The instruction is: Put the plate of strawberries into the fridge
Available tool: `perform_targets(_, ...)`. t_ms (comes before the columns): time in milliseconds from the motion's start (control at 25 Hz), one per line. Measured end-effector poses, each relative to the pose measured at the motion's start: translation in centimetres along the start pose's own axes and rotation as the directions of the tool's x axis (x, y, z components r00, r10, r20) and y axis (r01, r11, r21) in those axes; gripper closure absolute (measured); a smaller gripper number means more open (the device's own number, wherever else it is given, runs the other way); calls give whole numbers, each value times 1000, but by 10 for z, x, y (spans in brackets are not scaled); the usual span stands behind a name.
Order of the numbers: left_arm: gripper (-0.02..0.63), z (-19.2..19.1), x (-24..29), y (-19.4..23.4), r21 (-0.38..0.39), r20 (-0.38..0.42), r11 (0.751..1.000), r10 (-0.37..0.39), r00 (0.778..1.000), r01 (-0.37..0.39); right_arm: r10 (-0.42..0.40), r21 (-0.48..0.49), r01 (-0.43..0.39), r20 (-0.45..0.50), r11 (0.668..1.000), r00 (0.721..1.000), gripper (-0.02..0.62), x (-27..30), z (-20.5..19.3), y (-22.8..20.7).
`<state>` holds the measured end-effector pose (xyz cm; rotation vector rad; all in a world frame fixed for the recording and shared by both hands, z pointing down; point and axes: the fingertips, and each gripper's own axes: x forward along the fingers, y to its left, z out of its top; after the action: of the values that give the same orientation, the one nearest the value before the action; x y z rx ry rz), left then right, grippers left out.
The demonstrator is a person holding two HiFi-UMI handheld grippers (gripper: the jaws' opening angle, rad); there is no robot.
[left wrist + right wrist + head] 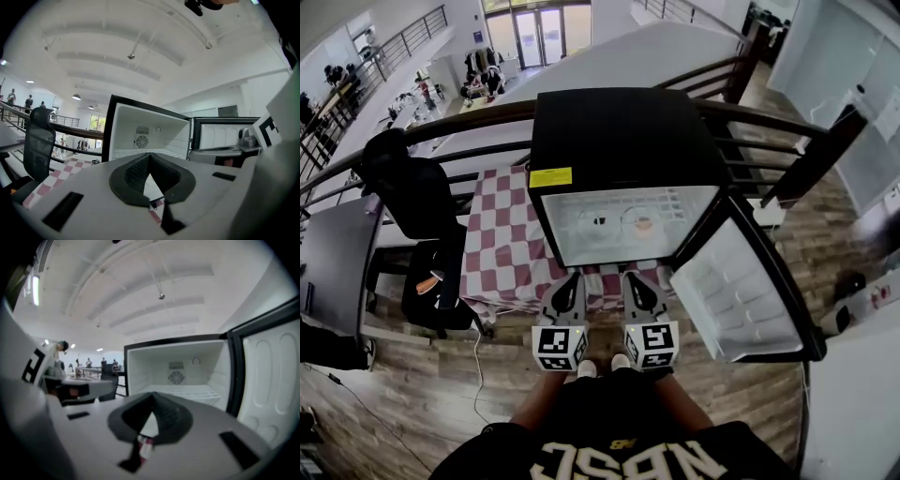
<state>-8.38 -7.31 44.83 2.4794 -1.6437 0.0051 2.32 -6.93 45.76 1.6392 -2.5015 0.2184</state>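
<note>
The plate (642,223) sits inside the fridge (619,131), so your left gripper (571,279) and right gripper (632,279) hang before it, jaws pressed together, empty.

Quick tally from here: one fridge (623,159) at 12 o'clock, with one door (741,295) swung out toward 4 o'clock and one yellow sticker (550,177) on it. One plate (643,223) sits inside, but the strawberries are too small to count. There are two grippers, left gripper (571,278) and right gripper (631,277), both down at 6 o'clock. One checkered table (502,244) is at the fridge's 9 o'clock, and one black chair (408,192) is further out that way. One fan (141,141) is in the fridge's back wall.
</note>
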Motion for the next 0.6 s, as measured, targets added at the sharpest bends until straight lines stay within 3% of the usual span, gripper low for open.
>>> perform_targets(120,589,8,-2,-7,-53,42,998,-21,999,23,34,34,-33,-16,999,999,575,3,-1,-1)
perform_targets(240,589,16,-1,-16,-28,55,999,-23,998,24,38,19,-37,-11,999,999,575,4,3,-4)
perform_targets(480,588,-4,0,-11,-65,19,995,77,997,-75,105,-9,-105,16,994,994,575,3,7,-1)
perform_targets(600,588,-15,2,-16,-77,-7,993,89,996,-90,121,-6,-121,-11,993,993,575,4,0,-7)
